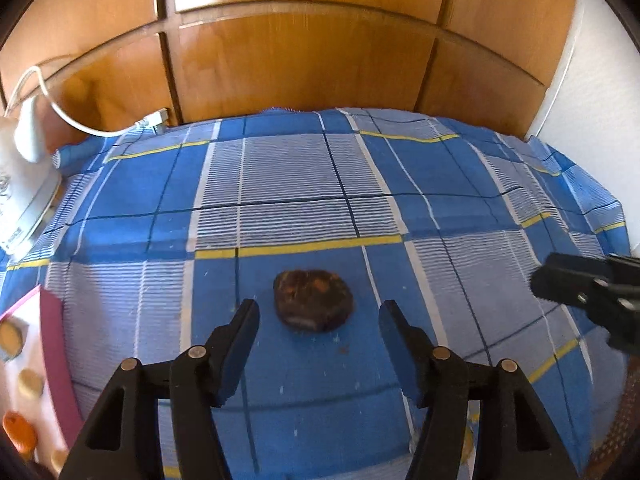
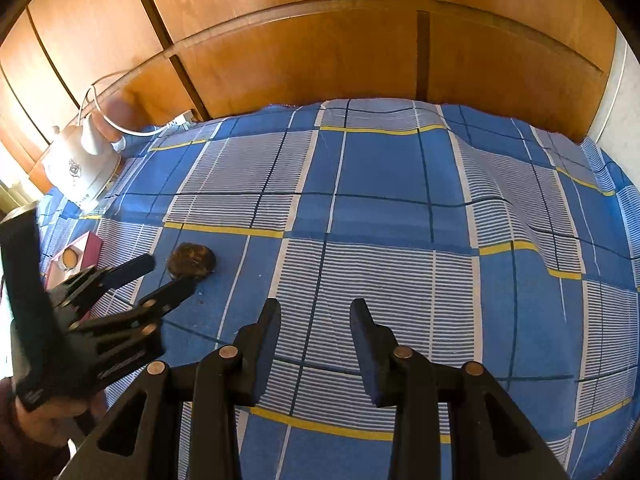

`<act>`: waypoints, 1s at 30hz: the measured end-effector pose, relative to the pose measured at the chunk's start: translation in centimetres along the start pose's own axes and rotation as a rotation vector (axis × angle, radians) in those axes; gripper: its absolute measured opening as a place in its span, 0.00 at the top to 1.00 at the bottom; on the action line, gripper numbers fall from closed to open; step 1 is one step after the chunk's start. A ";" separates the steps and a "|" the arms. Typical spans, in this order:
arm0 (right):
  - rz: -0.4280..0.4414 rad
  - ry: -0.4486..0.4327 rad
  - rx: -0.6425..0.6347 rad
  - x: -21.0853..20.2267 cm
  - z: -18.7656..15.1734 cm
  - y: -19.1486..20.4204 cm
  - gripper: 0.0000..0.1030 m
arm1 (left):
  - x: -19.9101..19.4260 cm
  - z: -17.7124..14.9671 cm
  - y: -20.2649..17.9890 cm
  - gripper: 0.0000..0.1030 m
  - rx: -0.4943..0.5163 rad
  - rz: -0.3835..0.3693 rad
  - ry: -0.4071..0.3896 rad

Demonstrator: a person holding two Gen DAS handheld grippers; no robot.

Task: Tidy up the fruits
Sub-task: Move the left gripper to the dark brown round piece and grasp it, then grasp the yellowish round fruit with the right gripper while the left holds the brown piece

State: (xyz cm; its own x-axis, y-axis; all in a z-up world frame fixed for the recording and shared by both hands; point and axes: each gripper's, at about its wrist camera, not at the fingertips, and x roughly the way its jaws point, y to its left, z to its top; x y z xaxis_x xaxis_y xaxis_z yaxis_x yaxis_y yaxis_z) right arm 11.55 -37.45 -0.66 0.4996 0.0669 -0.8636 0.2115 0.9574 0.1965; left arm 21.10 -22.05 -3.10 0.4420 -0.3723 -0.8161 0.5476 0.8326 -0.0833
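A dark brown, shrivelled fruit [image 1: 313, 299] lies on the blue checked cloth [image 1: 288, 184]. My left gripper [image 1: 318, 312] is open, its fingers just short of the fruit on either side, not touching it. In the right wrist view the same fruit [image 2: 191, 260] lies at the left, with the left gripper [image 2: 166, 274] beside it. My right gripper [image 2: 316, 310] is open and empty over bare cloth, to the right of the fruit. It shows at the right edge of the left wrist view [image 1: 580, 288].
A pink-rimmed box [image 1: 48, 356] with round yellow and orange fruits [image 1: 30, 384] sits at the left edge. A white iron [image 2: 80, 168] with its cord stands at the back left. A wooden wardrobe [image 1: 312, 60] rises behind the cloth-covered surface.
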 end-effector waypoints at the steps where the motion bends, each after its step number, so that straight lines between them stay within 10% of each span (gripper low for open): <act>1: 0.002 0.001 0.001 0.0 0.0 0.0 0.65 | 0.6 0.2 0.0 0.39 0.000 0.005 0.009; 4: 0.004 0.002 -0.001 0.1 0.0 0.1 0.65 | 1.9 0.4 0.1 0.52 0.006 0.017 0.026; 30: 0.259 0.203 -0.313 3.1 -4.4 7.9 0.55 | -8.5 -12.0 2.6 0.53 -0.082 0.009 -0.056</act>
State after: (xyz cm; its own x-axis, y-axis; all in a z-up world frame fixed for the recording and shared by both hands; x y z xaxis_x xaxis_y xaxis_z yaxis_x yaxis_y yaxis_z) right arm 11.13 -28.45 -3.85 0.3212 0.3393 -0.8841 -0.1789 0.9385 0.2952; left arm 10.20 -11.79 -3.22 0.4866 -0.3852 -0.7841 0.4844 0.8659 -0.1248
